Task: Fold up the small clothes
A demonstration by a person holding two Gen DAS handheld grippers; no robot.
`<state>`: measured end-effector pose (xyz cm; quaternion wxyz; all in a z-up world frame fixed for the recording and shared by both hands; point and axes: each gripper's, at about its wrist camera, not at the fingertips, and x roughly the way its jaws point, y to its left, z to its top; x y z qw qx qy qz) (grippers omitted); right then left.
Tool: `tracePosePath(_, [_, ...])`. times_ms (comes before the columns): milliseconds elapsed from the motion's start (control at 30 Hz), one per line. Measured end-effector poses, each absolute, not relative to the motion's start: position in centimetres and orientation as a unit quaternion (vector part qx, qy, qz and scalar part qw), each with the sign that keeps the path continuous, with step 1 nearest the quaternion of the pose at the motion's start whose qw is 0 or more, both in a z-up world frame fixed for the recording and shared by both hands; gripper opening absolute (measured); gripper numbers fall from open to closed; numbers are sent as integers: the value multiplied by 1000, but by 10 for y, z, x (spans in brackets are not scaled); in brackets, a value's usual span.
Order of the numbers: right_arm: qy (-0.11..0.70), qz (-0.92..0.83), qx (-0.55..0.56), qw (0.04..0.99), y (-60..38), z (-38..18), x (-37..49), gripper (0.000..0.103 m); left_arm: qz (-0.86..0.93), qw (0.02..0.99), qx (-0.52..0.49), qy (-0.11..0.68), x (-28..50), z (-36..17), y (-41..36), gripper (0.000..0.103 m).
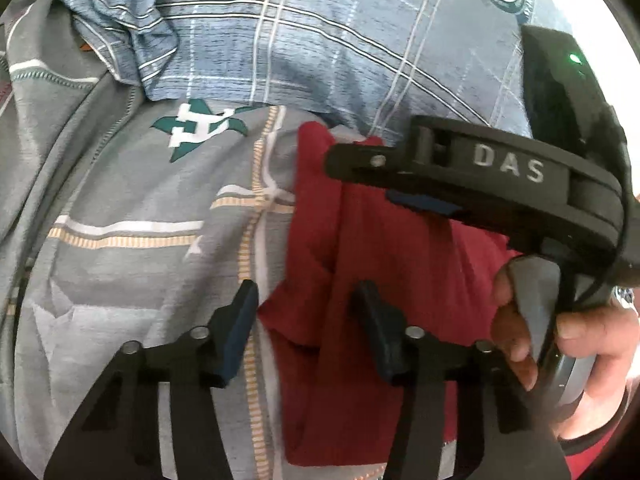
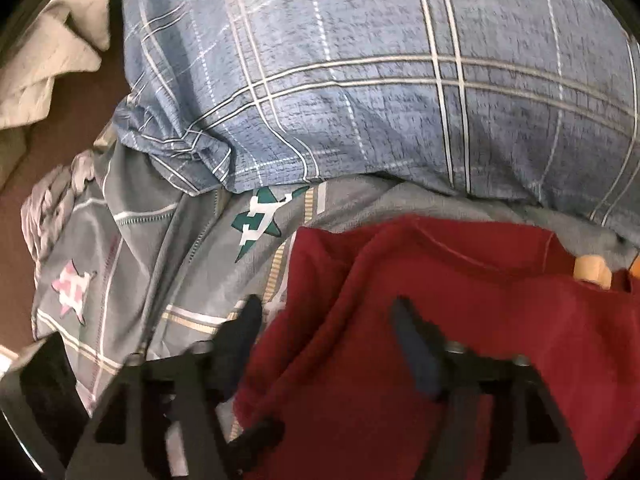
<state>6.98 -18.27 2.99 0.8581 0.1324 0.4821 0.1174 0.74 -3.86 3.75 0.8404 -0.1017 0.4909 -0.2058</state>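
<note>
My left claw stands half-wide over the red garment's near edge, pinching nothing. My right claw gapes wide over the same cloth. The garment lies bunched on the grey bedsheet, before the blue checked pillow. Closing now, I risk grabbing 2 layers or sheet.
</note>
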Motion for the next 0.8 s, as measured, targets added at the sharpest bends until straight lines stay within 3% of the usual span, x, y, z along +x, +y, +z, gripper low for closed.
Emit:
tracePosePath(167, [501,121,94,852,-167,28,77,78,-227,836,-133,482,8,41,-34,39])
tracePosePath(300, [535,99,32,838,-148,18,94,80,-240,838,-117,476,3,44,-41,39])
tracePosePath(333, [535,90,9,840,-144,16,96,77,-239,839,-111,476,2,44,-42,39])
tracePosePath(367, [524,78,-13,848,-141,14,95,65,-239,840,-109,476,2,45,-43,39])
tracePosePath(400, [513,64,-37,855,-140,14,93,43,-240,838,-112,478,3,45,-42,39])
tracePosePath(433, [507,64,-42,859,-142,15,92,32,-239,836,-116,480,3,46,-40,40])
tracePosePath(467, [507,79,-19,858,-147,17,90,19,-233,836,-120,482,4,48,-36,48])
tracePosePath(500, [501,82,5,861,-154,22,85,17,-229,839,-123,478,4,50,-33,54])
tracePosePath(567, [482,93,28,871,-165,32,76,16,-217,853,-123,459,1,55,-28,80])
tracePosePath(600, [471,102,48,875,-174,39,69,16,-212,858,-124,451,-1,56,-26,84])
tracePosePath(800, [440,122,98,884,-200,62,51,16,-221,855,-93,461,-6,47,-44,84])
